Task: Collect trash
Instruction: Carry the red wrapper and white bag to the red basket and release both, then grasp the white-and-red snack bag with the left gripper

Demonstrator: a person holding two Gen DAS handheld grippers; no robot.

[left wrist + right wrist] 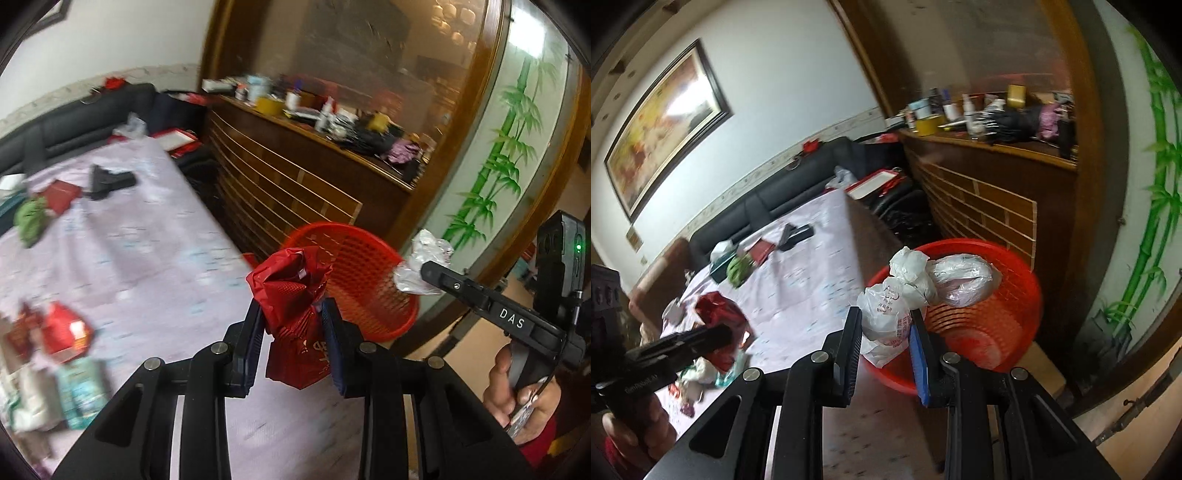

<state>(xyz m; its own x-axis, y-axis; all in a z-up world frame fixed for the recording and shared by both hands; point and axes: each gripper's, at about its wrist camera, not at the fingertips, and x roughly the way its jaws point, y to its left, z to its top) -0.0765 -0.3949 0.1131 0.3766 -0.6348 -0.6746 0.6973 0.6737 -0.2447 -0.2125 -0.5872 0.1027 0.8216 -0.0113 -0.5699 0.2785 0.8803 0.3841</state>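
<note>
So both grippers are loaded up and sitting near the red plastic mesh wastebasket (990, 317), which stands on the floor just off the corner of the counter with the pale lilac cloth (147, 266). The left gripper (291, 325) is clamped narrow on a crumpled red plastic bag (291, 295), which bulges out above the fingers and hangs out below them. From the left wrist view that bag sits in front of the basket's near rim, though whether it's actually over the opening is hard to call. The right gripper (886, 332) is pinched on a scrunched white plastic bag with red print (886, 314), and that one looks to be right at the basket's near edge. There's already a clear, filmy bag (964, 280) lying in the basket up near the far rim.

Looks like the carry-to-the-bin step, basically at the drop point. Next move, I'd guess: get each bag fully past the basket's rim, then open the fingers. Thin plastic like this tends to cling to the pads, so a wide opening probably helps.

Not done after that either. Back from the basket, the counter has more litter: red wrappers (62, 332), a green crumpled thing (31, 218), and some pale packets (77, 391).
</note>
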